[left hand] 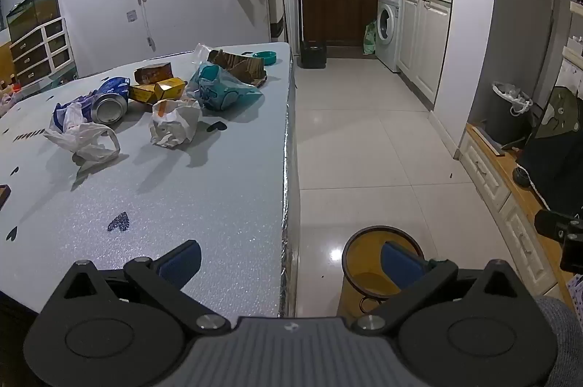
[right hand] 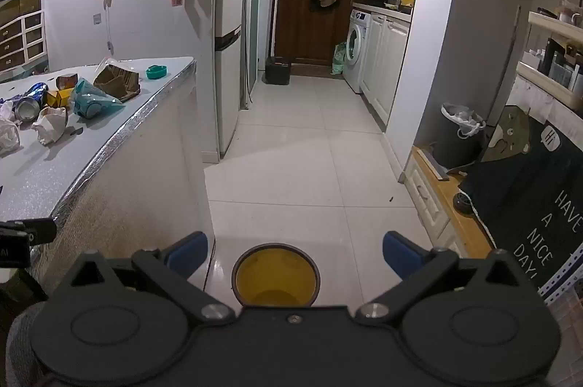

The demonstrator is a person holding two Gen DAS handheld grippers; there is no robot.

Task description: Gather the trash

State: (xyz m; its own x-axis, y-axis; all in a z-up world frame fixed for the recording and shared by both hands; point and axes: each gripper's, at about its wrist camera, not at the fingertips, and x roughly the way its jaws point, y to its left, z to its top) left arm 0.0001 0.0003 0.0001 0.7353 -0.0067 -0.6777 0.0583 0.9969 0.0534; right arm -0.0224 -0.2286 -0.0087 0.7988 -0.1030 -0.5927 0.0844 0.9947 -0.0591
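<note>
Left wrist view: crumpled trash (left hand: 156, 95) litters the table (left hand: 182, 197); both claws gape empty.

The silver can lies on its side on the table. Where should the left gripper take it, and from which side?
Grip the can across its round body, coming from above with the open left gripper. It lies with its silver end toward the camera, so the curved sides are free; a white plastic bag crowds its left.

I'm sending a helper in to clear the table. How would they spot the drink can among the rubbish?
Start at the grey speckled table and find the litter heap at its far end. The can lies on its side at the heap's left, shiny round end facing you, between the white plastic bag and yellow box. It is the only metal piece there.
</note>
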